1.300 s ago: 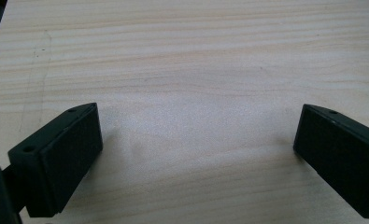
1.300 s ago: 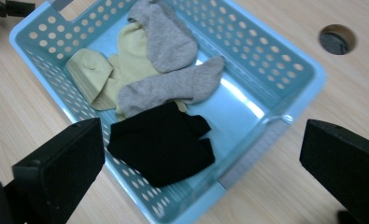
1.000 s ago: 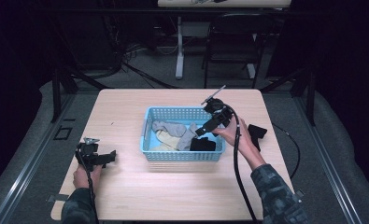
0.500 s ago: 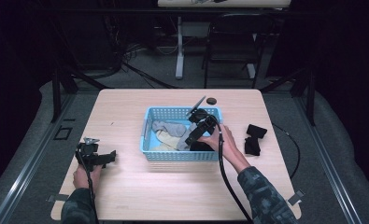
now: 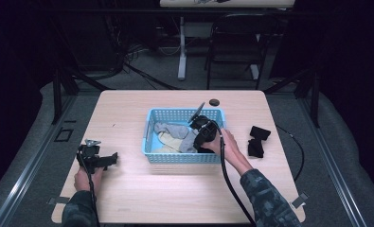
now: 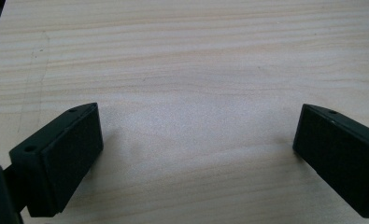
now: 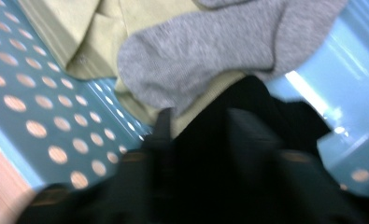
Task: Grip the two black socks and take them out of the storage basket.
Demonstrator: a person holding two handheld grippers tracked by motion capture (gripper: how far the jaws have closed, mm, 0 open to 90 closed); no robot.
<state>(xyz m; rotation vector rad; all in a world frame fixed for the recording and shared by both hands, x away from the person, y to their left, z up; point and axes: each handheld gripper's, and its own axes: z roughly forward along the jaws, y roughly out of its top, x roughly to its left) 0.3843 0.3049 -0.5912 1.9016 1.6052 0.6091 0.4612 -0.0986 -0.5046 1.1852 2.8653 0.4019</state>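
Two claws: left claw (image 6: 196, 149) gaping over wood grain, right claw (image 7: 196, 140) clenched on black cloth (image 7: 261, 107).

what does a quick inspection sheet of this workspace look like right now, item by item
surface: light wooden table, bare around the left gripper.
job's things: blue basket mid-table holding a grey sock, beige cloth and a black sock.
clutter: two black socks right of the basket; small dark disc behind it.
grippers: left gripper open, resting low over the table; right gripper down in the basket, jaws just closing around the black sock.
cables: black cable trails from the right gripper along the forearm.
surroundings: dark room, chair and table leg beyond.
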